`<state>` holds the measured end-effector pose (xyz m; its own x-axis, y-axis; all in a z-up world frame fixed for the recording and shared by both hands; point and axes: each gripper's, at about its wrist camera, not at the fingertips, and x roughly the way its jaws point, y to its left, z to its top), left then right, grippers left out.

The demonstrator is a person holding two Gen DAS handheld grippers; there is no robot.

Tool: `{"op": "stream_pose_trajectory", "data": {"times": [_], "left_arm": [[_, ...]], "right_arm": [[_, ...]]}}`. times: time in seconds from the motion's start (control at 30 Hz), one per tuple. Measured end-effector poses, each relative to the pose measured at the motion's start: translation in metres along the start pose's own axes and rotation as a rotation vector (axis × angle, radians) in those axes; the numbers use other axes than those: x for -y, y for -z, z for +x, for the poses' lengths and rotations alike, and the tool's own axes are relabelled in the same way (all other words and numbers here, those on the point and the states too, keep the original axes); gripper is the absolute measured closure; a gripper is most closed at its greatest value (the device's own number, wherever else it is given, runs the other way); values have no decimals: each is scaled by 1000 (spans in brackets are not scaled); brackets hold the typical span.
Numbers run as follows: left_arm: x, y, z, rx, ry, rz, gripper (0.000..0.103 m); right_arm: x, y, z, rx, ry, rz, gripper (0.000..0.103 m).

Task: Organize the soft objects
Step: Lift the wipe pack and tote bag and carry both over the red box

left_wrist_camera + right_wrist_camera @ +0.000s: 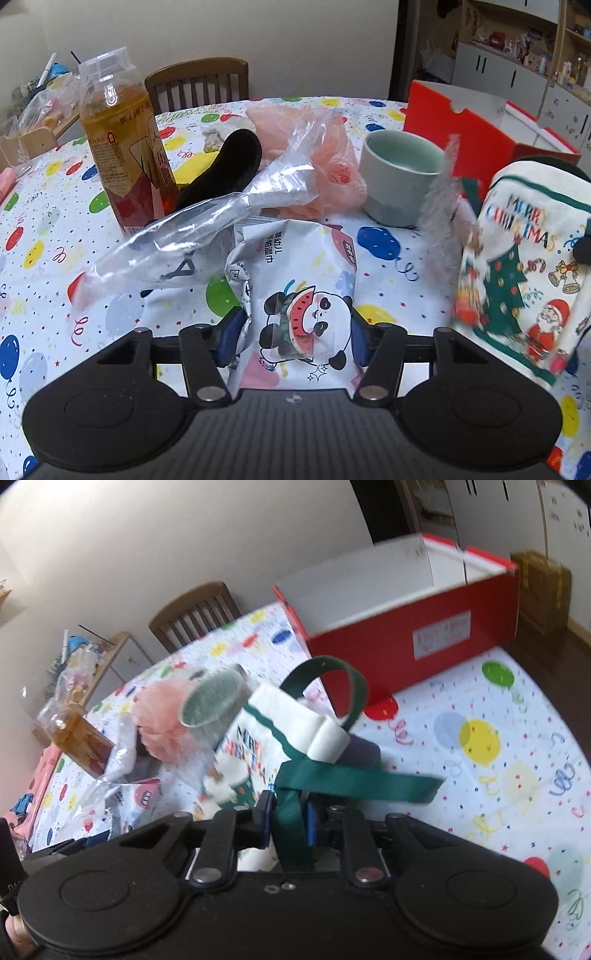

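My left gripper (299, 328) is shut on a white tissue pack (295, 295) printed with a panda and a watermelon slice; its blue pads press the pack's two sides. My right gripper (290, 812) is shut on the green strap (291, 834) of a white Christmas bag (258, 746), which hangs lifted and tilted. That same bag (517, 258) shows at the right of the left wrist view, blurred. A red open box (406, 638) with a white inside stands beyond it on the table.
On the balloon-print tablecloth (55, 229) stand a tea bottle (125, 155), a pale green cup (399, 181), a pink mesh sponge (325, 155), a black object (225, 166) and a crumpled clear plastic bag (207, 221). A wooden chair (199, 81) stands behind the table.
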<state>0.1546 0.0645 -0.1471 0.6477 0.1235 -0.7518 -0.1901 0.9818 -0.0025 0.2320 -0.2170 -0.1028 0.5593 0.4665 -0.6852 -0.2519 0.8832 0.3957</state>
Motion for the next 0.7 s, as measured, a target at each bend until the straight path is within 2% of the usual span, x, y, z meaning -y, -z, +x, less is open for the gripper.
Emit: {"op": "stream_pose_trajectory", "data": {"times": [0.17,0.7], "left_arm": [[2,2,-20,21,39,12,48],[0,-10,-90,99,159,33,49]], "right_arm": [[-8,2,-23,61,5,-42,92],[-12,6,-88,189,14,-67,92]]}}
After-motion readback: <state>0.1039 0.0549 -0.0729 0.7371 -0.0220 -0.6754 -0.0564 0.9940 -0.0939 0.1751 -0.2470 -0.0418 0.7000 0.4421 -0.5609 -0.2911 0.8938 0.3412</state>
